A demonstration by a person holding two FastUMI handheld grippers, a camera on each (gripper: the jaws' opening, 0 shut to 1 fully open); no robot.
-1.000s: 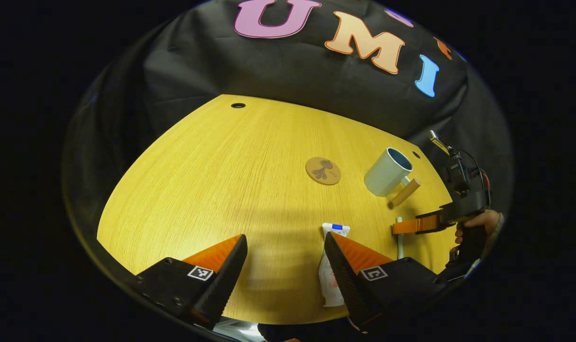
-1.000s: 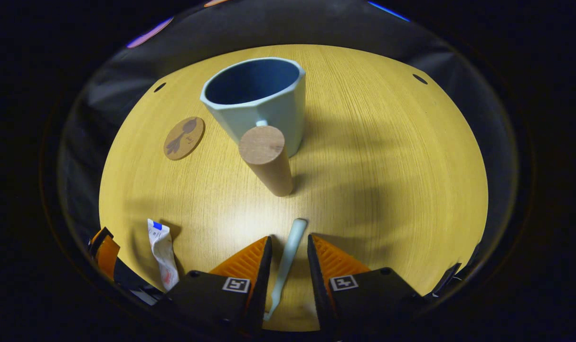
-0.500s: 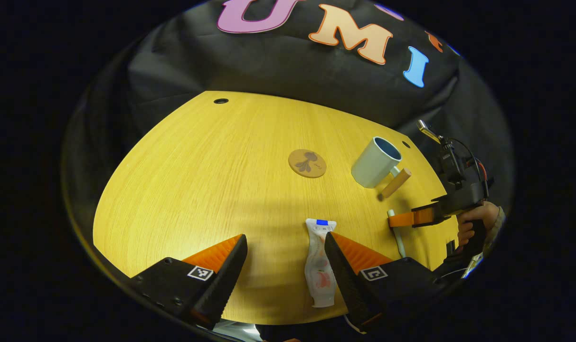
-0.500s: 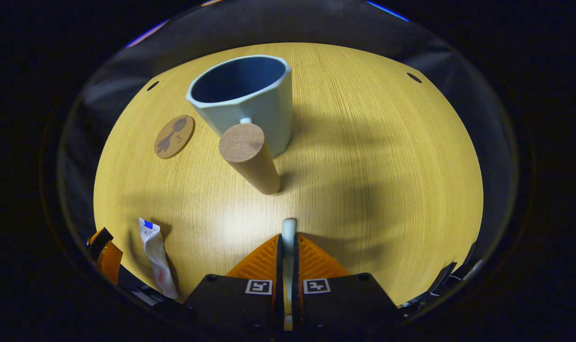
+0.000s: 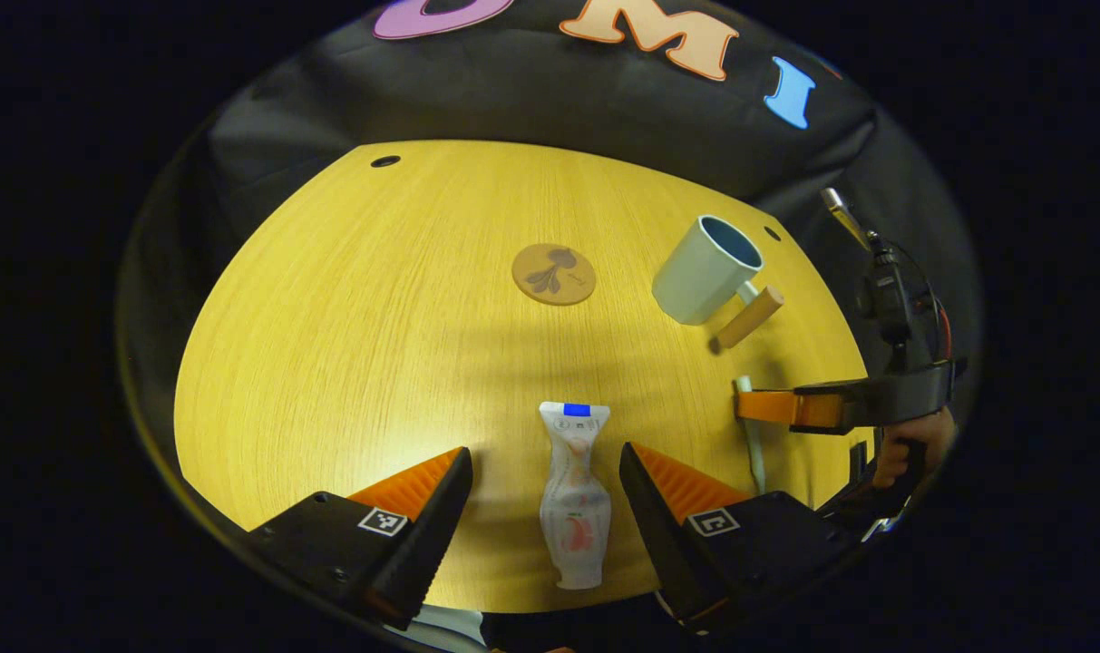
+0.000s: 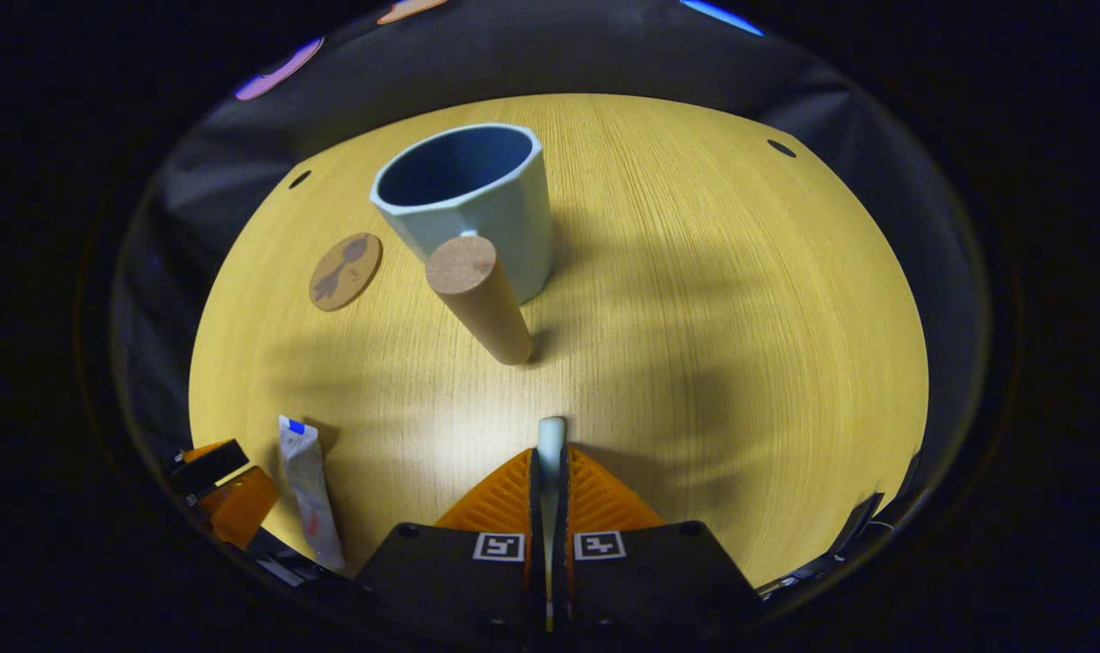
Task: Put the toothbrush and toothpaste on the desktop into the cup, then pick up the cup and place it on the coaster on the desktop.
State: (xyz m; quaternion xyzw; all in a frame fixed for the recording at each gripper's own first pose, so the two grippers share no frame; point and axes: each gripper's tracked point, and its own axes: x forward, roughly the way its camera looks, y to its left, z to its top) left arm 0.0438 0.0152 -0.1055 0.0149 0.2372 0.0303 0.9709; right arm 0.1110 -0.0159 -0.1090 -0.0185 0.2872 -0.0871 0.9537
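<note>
Toothpaste (image 5: 573, 494) now lies between the left gripper's (image 5: 546, 490) spread fingers; right gripper (image 6: 550, 472) stays level, clamping the toothbrush (image 6: 550, 433).

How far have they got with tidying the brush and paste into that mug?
Nothing is in the pale blue mug with the wooden handle yet; it stands beside the round brown coaster, not on it. In hand: the right gripper is shut on the pale toothbrush. The open left gripper straddles the white toothpaste tube, which lies on the yellow wooden desk. Left: both drops, then moving the mug.
</note>
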